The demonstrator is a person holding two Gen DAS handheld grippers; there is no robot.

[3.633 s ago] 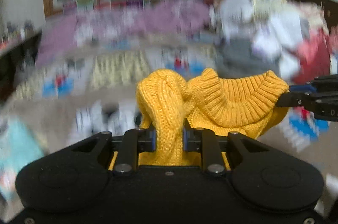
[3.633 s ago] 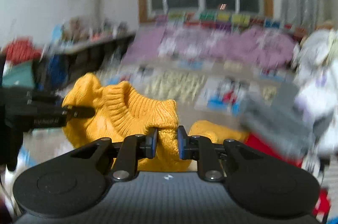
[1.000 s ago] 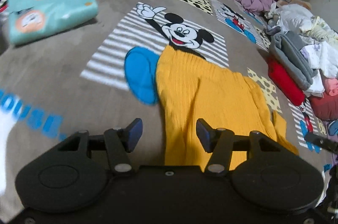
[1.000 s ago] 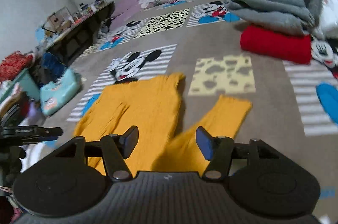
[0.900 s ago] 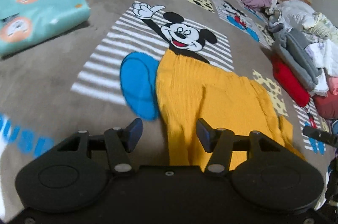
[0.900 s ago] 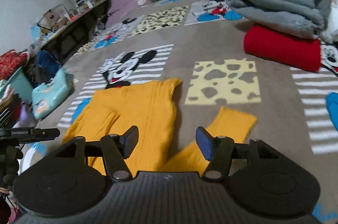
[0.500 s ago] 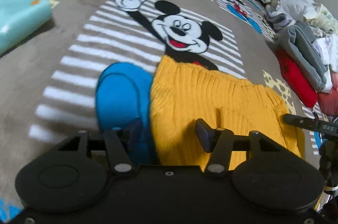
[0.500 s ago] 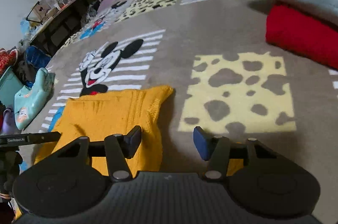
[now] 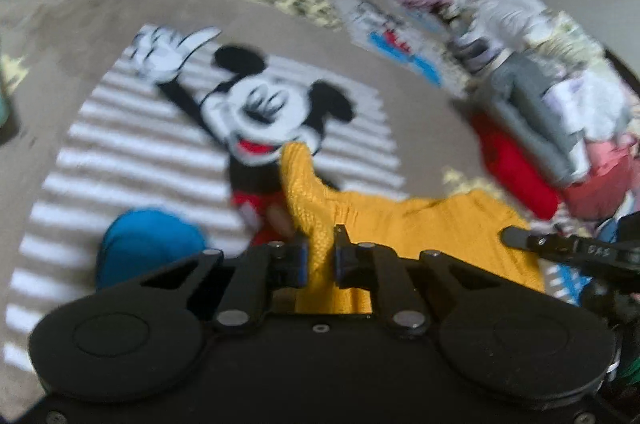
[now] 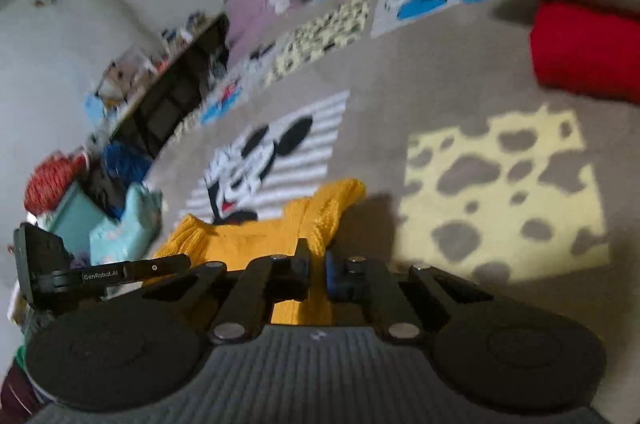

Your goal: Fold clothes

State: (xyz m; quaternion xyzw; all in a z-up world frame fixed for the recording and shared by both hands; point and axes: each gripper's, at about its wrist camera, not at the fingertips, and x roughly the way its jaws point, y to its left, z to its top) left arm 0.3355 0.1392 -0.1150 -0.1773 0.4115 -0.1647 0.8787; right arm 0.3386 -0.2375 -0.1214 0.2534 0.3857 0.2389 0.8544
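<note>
Spreading under everything: a grey cartoon-mouse blanket (image 9: 420, 112) on the bed, with a folded red garment (image 10: 584, 52) and a folded teal garment (image 10: 124, 228) lying well apart. Task item: yellow knit sweater (image 9: 432, 228), mostly flat on the blanket, two far corners raised. Left gripper (image 9: 321, 256): fingers clenched on one corner, which stands up in a peak. Right gripper (image 10: 317, 266): fingers clenched on the other corner. Handling note, as judgement: both corners should travel level and together, fabric taut between them, so the fold line falls straight and no knit bunches.
</note>
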